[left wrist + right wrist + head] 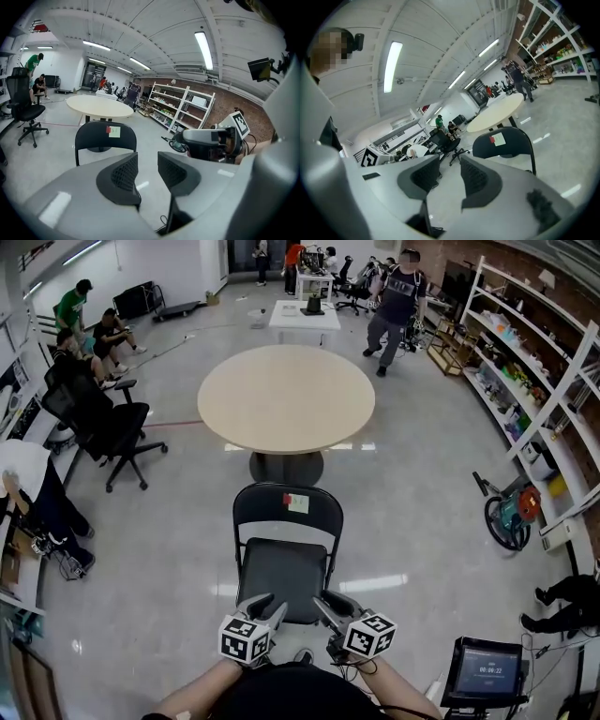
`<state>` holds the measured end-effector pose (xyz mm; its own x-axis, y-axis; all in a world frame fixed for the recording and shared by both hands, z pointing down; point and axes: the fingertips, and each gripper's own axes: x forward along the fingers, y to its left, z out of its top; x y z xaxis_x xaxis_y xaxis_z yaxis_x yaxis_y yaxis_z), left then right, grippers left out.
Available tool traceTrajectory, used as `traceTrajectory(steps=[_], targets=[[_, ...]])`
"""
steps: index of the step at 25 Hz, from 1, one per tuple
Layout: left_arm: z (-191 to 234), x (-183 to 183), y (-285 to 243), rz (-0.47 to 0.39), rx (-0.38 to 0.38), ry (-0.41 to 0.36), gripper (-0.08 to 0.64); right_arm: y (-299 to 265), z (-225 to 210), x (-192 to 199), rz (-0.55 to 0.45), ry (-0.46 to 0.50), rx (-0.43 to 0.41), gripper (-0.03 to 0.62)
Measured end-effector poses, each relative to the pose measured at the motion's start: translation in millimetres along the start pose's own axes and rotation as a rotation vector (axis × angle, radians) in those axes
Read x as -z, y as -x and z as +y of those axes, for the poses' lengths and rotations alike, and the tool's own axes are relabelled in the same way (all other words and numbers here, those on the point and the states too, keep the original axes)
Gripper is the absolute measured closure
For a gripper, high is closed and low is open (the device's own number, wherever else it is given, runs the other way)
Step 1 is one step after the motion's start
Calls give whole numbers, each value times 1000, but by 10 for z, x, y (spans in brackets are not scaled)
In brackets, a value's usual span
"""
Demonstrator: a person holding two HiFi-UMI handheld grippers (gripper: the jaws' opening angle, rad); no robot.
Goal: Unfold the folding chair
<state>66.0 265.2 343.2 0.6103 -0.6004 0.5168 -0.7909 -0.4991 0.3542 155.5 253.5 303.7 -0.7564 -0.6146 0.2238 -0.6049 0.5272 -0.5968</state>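
Observation:
The black folding chair (287, 509) stands opened out on the grey floor, seat (281, 579) flat and backrest upright, facing me. A red and white label (295, 502) is stuck on the backrest. My left gripper (265, 607) hovers over the seat's near left edge, and my right gripper (330, 604) over its near right edge. Neither touches the chair. In the left gripper view the left gripper (147, 165) has a gap between its pads with nothing in it, and the chair's backrest (105, 136) lies beyond. The right gripper (450, 171) is likewise open and empty, with the backrest (504, 143) ahead.
A round beige table (286, 397) stands just behind the chair. A black office chair (103, 423) is at the left, shelving (534, 381) and a teal machine (511, 512) at the right, and a screen (486, 673) is at the near right. A person (394, 310) walks at the back.

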Motion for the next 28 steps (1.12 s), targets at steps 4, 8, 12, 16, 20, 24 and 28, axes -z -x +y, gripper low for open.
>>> traceTrajectory(steps=[4, 8, 12, 16, 20, 24, 28], targets=[[-29, -187, 80, -52, 28, 1, 431, 60, 180, -52, -11, 36, 14, 543], [83, -250, 256, -90, 77, -17, 440, -15, 221, 3, -42, 39, 92, 586], [321, -135, 492, -80, 75, -15, 446, -150, 397, 134, -20, 100, 141, 586], [414, 21, 609, -45, 84, -22, 446, -228, 552, 242, -6, 121, 169, 586], [443, 60, 615, -42, 132, -7, 446, -349, 611, 339, 12, 113, 192, 586], [357, 85, 610, -40, 179, -10, 446, -321, 638, 406, 20, 106, 216, 586], [346, 12, 610, -44, 194, -30, 446, -326, 658, 352, -1, 114, 231, 586]])
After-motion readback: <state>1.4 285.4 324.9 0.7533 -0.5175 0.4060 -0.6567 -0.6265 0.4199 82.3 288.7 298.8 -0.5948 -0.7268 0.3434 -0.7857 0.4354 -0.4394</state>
